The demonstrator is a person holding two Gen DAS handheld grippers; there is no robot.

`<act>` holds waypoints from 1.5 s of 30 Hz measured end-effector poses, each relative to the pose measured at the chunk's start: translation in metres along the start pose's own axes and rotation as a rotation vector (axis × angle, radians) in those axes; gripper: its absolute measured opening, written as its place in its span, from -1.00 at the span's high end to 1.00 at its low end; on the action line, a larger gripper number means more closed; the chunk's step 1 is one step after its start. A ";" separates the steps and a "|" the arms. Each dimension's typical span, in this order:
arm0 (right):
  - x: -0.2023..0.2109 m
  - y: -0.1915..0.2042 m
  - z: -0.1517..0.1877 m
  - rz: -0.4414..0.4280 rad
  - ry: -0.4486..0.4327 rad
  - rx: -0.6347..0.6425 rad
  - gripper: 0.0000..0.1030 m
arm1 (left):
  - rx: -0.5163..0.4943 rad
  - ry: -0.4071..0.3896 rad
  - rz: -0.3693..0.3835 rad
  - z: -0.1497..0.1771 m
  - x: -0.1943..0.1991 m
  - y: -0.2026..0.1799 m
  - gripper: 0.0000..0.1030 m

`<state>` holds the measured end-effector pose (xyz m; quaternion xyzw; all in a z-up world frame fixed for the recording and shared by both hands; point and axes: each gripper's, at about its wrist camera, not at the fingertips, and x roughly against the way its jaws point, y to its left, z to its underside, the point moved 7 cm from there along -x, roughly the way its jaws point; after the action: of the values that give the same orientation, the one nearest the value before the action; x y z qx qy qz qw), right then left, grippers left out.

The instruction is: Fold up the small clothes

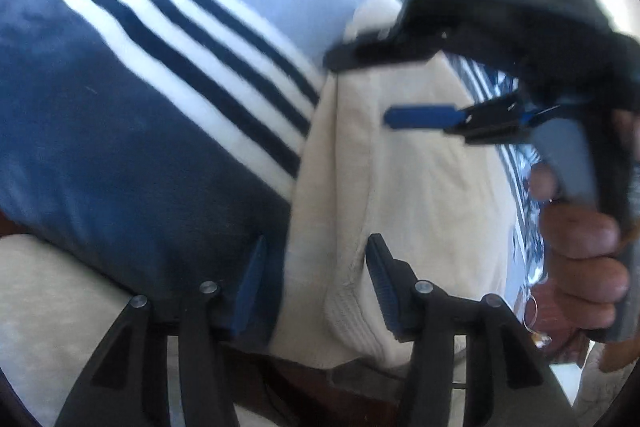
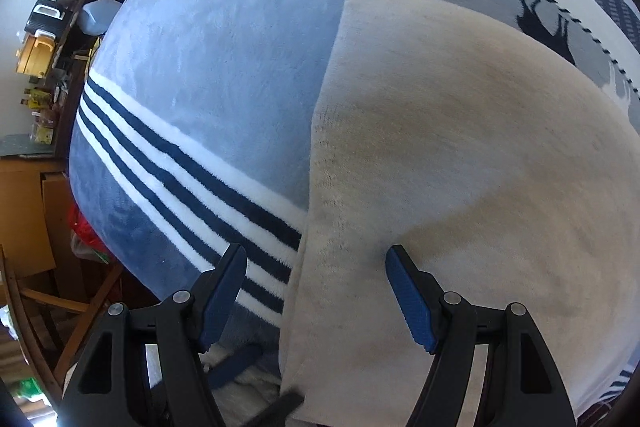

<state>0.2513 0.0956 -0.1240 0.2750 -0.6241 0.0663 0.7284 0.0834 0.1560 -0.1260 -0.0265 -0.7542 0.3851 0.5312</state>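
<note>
A cream knit garment (image 1: 420, 187) (image 2: 480, 147) lies flat on a blue blanket (image 1: 160, 67) (image 2: 220, 47) with white and navy stripes. My left gripper (image 1: 316, 279) is open at the garment's near end. Its ribbed hem lies between the two blue pads, and neither pad presses on it. My right gripper (image 2: 316, 291) (image 1: 360, 89) is open too, pointing steeply down. Its fingers straddle the garment's long left edge, one over the blanket's stripes and one over the cream cloth. A person's hand (image 1: 580, 247) grips its handle in the left wrist view.
The blanket drops off over its edge at the left. Beyond it stand a cluttered shelf (image 2: 44, 27) with boxes and a wooden chair frame (image 2: 48, 299). A pale beige surface (image 1: 44, 299) shows below the blanket's near corner.
</note>
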 end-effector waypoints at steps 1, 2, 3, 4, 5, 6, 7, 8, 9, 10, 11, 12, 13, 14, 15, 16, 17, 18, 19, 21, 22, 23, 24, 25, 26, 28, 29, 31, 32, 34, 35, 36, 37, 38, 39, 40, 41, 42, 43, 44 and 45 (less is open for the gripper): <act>0.001 -0.002 0.001 0.001 0.000 0.002 -0.49 | -0.012 0.007 -0.006 0.000 -0.003 -0.002 0.03; 0.001 -0.003 0.001 0.003 0.003 0.001 -0.49 | -0.027 0.017 -0.002 0.001 -0.006 -0.005 0.03; 0.000 -0.002 0.000 0.005 0.007 -0.003 -0.49 | -0.038 0.038 0.029 0.003 -0.009 -0.009 0.03; -0.001 -0.002 0.000 0.007 0.008 -0.008 -0.49 | -0.039 0.070 0.069 0.007 -0.014 -0.015 0.05; 0.002 -0.008 0.003 0.006 0.008 -0.012 -0.49 | -0.031 0.103 0.105 0.011 -0.020 -0.018 0.17; 0.003 -0.007 0.003 0.004 0.009 -0.012 -0.49 | -0.009 0.115 0.102 0.012 -0.023 -0.014 0.67; 0.002 -0.006 0.004 -0.001 0.011 -0.012 -0.49 | 0.023 0.125 0.117 0.009 -0.027 -0.014 0.75; 0.001 -0.006 0.004 -0.005 0.013 -0.014 -0.49 | 0.068 0.132 0.157 0.008 -0.027 -0.011 0.75; 0.001 -0.008 0.005 -0.008 0.016 -0.018 -0.49 | 0.109 0.130 0.201 0.006 -0.025 -0.008 0.78; 0.000 -0.009 0.004 -0.011 0.019 -0.024 -0.49 | 0.126 0.119 0.232 0.005 -0.020 -0.006 0.78; 0.000 -0.010 0.004 -0.014 0.019 -0.028 -0.49 | 0.122 0.097 0.250 0.004 -0.015 -0.009 0.78; 0.000 -0.010 0.003 -0.016 0.018 -0.032 -0.49 | 0.091 0.071 0.248 0.010 -0.007 -0.012 0.79; 0.001 -0.010 0.000 -0.017 0.015 -0.035 -0.49 | 0.058 0.049 0.244 0.012 -0.001 -0.016 0.79; 0.002 -0.007 -0.001 -0.016 0.010 -0.032 -0.49 | 0.026 0.024 0.242 0.012 0.004 -0.023 0.79; 0.003 -0.003 -0.003 -0.014 0.005 -0.025 -0.48 | -0.003 -0.003 0.245 0.012 0.008 -0.029 0.79; 0.005 0.001 -0.006 -0.012 -0.006 -0.014 -0.46 | -0.026 -0.023 0.243 0.012 0.013 -0.033 0.79; 0.005 0.006 -0.009 -0.008 -0.015 -0.002 -0.41 | -0.046 -0.041 0.230 0.012 0.015 -0.036 0.79; 0.003 0.010 -0.010 0.014 -0.015 0.020 -0.36 | -0.056 -0.054 0.219 0.011 0.016 -0.038 0.79; 0.000 0.013 -0.012 0.051 -0.015 0.039 -0.31 | -0.059 -0.060 0.214 0.011 0.016 -0.039 0.80; -0.010 0.013 -0.012 0.147 0.003 0.086 0.05 | -0.073 -0.072 0.208 0.011 0.018 -0.043 0.80; -0.013 0.013 -0.012 0.197 0.006 0.117 0.15 | -0.077 -0.078 0.211 0.013 0.020 -0.044 0.80; -0.015 0.014 -0.011 0.247 0.003 0.154 0.27 | -0.084 -0.084 0.213 0.014 0.023 -0.045 0.80; -0.015 0.014 -0.010 0.273 0.001 0.176 0.45 | -0.097 -0.091 0.209 0.016 0.026 -0.047 0.80; -0.014 0.015 -0.008 0.298 -0.004 0.199 0.54 | -0.107 -0.095 0.200 0.019 0.030 -0.045 0.80; -0.011 0.015 -0.006 0.294 -0.012 0.214 0.73 | -0.124 -0.100 0.192 0.022 0.032 -0.048 0.80; 0.000 0.012 -0.003 0.243 -0.028 0.198 0.83 | -0.145 -0.112 0.173 0.026 0.035 -0.057 0.80; 0.011 0.008 -0.001 0.196 -0.054 0.179 0.84 | -0.156 -0.120 0.159 0.031 0.035 -0.066 0.80; 0.040 0.001 0.003 0.091 -0.124 0.141 0.85 | -0.190 -0.140 0.142 0.033 0.041 -0.085 0.80; 0.053 -0.003 0.006 0.044 -0.152 0.118 0.85 | -0.210 -0.151 0.134 0.037 0.045 -0.094 0.80; 0.078 -0.012 0.015 -0.047 -0.207 0.081 0.85 | -0.265 -0.175 0.115 0.045 0.058 -0.117 0.80; 0.097 -0.021 0.025 -0.108 -0.248 0.058 0.85 | -0.295 -0.184 0.109 0.050 0.064 -0.131 0.80; 0.109 -0.026 0.032 -0.151 -0.276 0.042 0.85 | -0.332 -0.191 0.100 0.055 0.070 -0.147 0.80; 0.122 -0.032 0.041 -0.195 -0.308 0.027 0.85 | -0.371 -0.198 0.089 0.061 0.074 -0.163 0.80; 0.139 -0.043 0.054 -0.259 -0.352 0.004 0.85 | -0.419 -0.205 0.071 0.063 0.084 -0.173 0.80; 0.152 -0.050 0.065 -0.305 -0.384 -0.013 0.85 | -0.470 -0.207 0.051 0.066 0.093 -0.183 0.80; 0.165 -0.062 0.078 -0.350 -0.416 -0.036 0.85 | -0.513 -0.207 0.034 0.073 0.091 -0.205 0.80; 0.180 -0.075 0.095 -0.400 -0.454 -0.064 0.85 | -0.557 -0.205 0.023 0.080 0.091 -0.223 0.80; 0.189 -0.083 0.104 -0.437 -0.482 -0.081 0.85 | -0.591 -0.200 0.018 0.092 0.095 -0.232 0.80; 0.202 -0.094 0.115 -0.480 -0.520 -0.098 0.85 | -0.626 -0.191 0.017 0.103 0.095 -0.249 0.80; 0.219 -0.115 0.132 -0.519 -0.562 -0.123 0.85 | -0.655 -0.180 0.018 0.108 0.094 -0.263 0.80; 0.230 -0.133 0.143 -0.546 -0.591 -0.141 0.85 | -0.681 -0.168 0.020 0.112 0.090 -0.275 0.80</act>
<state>0.2339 -0.1415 0.0613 0.3871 -0.7135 -0.2543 0.5258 0.0541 -0.0583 0.0964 -0.1779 -0.8801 0.1176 0.4242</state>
